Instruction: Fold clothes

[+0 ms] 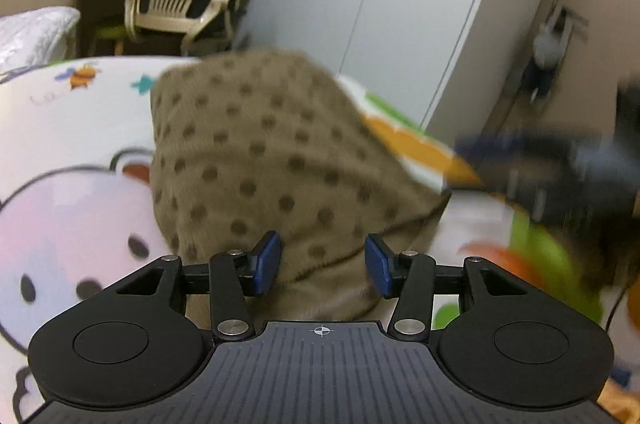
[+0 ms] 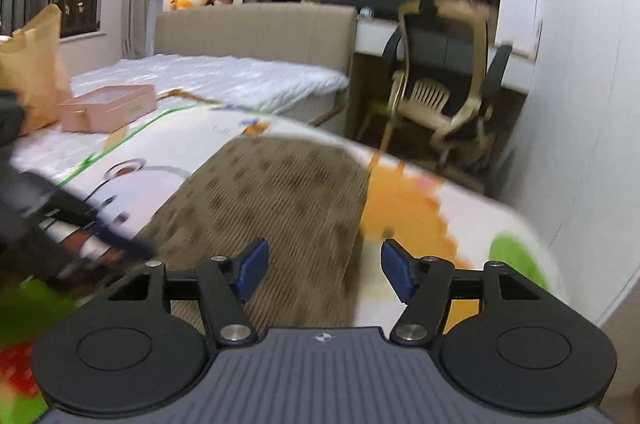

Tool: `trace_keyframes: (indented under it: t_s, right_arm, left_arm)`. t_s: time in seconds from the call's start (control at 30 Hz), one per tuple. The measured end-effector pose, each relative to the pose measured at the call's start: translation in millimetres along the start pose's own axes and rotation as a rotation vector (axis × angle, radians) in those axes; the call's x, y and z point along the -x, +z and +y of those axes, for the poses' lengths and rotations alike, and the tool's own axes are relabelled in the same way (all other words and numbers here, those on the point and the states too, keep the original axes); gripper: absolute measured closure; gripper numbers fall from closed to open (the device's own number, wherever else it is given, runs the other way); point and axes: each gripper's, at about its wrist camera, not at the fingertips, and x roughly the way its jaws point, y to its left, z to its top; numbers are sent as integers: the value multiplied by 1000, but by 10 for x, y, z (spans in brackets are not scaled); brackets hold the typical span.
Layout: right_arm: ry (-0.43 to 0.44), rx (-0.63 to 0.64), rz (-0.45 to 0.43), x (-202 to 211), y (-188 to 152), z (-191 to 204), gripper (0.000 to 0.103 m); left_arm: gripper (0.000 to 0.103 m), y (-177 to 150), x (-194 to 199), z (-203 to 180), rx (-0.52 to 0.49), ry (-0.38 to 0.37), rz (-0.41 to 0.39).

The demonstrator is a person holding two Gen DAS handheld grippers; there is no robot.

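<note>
My left gripper (image 1: 322,260) and right gripper (image 2: 322,270) both stand spread, pinching nothing. The brown dotted fleece garment (image 1: 256,159) lies folded at twelve o'clock on the cartoon-printed mat (image 1: 68,127). Fold apparently laid; next I'd regrip an edge.

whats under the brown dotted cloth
The brown dotted cloth lies on a cartoon-print sheet; the print shows all round it. Whatever lies directly beneath the cloth is covered.
</note>
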Motion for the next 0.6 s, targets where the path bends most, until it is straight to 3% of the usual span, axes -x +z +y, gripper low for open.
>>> trace_keyframes:
  t_s: [0.17,0.27,0.33,0.43,0.6]
  right_arm:
    - [-24,73,-2,-700,357,63,40]
    - [-115,132,103,-1267,324,28,35]
    - [-165,99,142,-1495,211,-107,32]
    - [-149,-24,155,-1528,101,-288,32]
    - [-147,12,115,-1286,71,-212,32]
  left_arm:
    - [51,-69,98,117,21,6,19]
    - [50,-25,151,148,37,-7,15]
    - [44,42,206,170,45,-22,2]
    - [31,226,333,222,51,-44,-56]
    - [28,803,248,389,90,-52,-209]
